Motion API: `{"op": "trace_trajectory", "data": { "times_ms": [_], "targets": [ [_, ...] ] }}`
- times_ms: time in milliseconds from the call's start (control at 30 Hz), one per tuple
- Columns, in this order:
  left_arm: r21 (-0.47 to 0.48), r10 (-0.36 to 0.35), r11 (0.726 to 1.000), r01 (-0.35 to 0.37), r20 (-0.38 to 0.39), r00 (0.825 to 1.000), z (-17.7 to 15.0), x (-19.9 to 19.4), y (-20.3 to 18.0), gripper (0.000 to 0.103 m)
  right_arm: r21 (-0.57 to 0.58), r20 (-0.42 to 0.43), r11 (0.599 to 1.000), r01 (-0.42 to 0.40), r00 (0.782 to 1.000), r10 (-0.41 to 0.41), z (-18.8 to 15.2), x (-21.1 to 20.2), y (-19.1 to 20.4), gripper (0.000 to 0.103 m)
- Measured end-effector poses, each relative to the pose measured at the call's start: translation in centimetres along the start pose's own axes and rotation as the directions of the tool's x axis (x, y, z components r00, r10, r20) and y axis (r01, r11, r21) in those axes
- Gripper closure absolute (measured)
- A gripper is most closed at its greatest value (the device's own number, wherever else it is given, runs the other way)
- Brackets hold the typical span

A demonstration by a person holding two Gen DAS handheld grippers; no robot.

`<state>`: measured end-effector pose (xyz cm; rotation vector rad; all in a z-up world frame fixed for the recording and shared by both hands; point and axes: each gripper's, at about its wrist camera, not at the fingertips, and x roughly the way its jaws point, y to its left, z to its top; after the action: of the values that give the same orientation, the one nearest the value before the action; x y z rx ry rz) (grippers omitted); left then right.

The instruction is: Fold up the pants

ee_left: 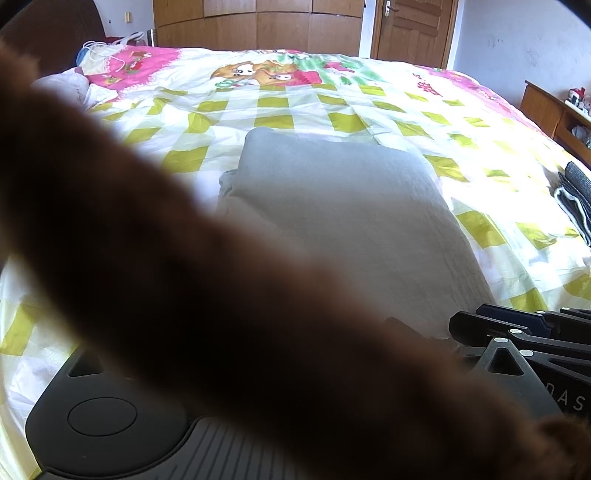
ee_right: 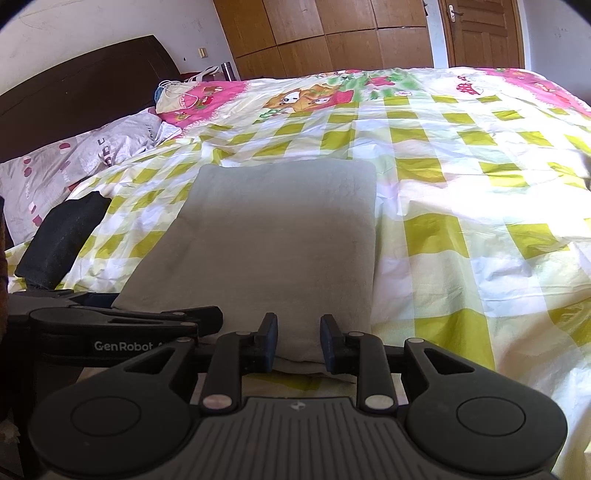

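Note:
The grey pants lie folded into a flat rectangle on the checked bedspread; in the left wrist view the grey pants fill the middle. My right gripper sits at their near edge, and a fold of grey cloth fills the narrow gap between its blue pads. My left gripper stands just to its left at the pants' near left corner, fingers spread wide apart. In the left wrist view a blurred brown furry sleeve crosses the lens and hides the left fingers. The right gripper shows at the lower right.
A black folded garment lies left of the pants, near a patterned pillow and the dark headboard. Dark grey folded clothes sit at the bed's right edge. A wooden wardrobe and a door stand behind.

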<state>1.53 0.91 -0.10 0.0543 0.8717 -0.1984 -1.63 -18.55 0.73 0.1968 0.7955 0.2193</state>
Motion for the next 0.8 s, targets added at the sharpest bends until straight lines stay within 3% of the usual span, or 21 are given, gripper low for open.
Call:
{"op": "trace_trajectory", "data": {
  "times_ms": [333, 800],
  "targets": [
    [-0.049, -0.030, 0.998, 0.031, 0.017, 0.999, 0.0, -0.9, 0.6, 0.001, 0.039, 0.010, 0.999, 0.031, 0.999, -0.031, 0.0, -0.9, -0.2, 0.063],
    [-0.027, -0.009, 1.000, 0.009, 0.002, 1.000, -0.9, -2.5, -0.4, 0.000, 0.061, 0.002, 0.998, 0.029, 1.000, -0.029, -0.5, -2.9, 0.2, 0.062]
  ]
}}
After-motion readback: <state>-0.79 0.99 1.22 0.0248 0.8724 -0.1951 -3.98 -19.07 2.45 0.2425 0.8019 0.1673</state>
